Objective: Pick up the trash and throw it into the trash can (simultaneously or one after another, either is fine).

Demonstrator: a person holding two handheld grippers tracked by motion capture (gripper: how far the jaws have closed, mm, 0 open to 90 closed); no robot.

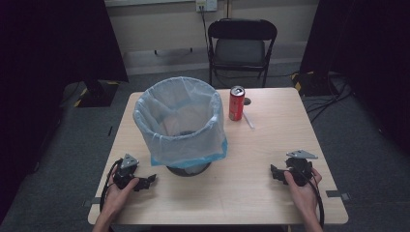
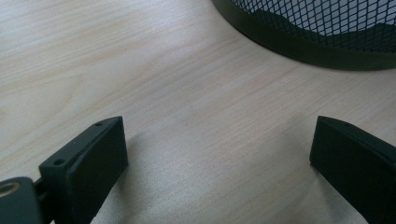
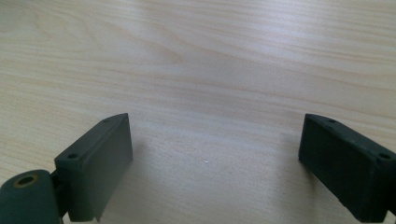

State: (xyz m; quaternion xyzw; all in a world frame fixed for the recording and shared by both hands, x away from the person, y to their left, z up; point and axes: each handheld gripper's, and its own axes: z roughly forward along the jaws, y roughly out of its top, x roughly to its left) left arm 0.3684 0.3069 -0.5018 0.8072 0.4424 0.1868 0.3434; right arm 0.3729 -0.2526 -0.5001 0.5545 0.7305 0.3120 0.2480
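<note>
Light wooden table [image 1: 261,159], squarish, seen from above in the high view. Toward the left of its middle, a black mesh wastebasket [image 1: 183,124] standing upright, lined with a pale blue translucent bag [image 1: 193,147] folded out over the rim and hanging down the outside. Just right of the basket, nearer the far edge, an upright red drink can [image 1: 236,103]; beside the can on the right, a thin white straw-like stick [image 1: 248,120] lying flat on the wood, kind not certain. Just behind the can, a small dark round mark [image 1: 247,101], nature unclear.

Near the front left corner, left gripper [image 1: 150,180] held in the left hand [image 1: 117,191], low over the table, pointing right toward the basket's base, jaws spread wide with nothing between. In the left gripper view, bare wood between the two black jaws and the dark bottom band of the mesh basket [image 2: 322,42] ahead at upper right, apart from the jaws.

Near the front right corner, right gripper [image 1: 273,173] held in the right hand [image 1: 300,191], pointing left, well apart from the basket and can. In the right gripper view, jaws likewise spread wide, with plain wood grain [image 3: 205,93] between and ahead.

Beyond the far edge, on the grey floor, a black folding chair [image 1: 241,46] facing the table.
</note>
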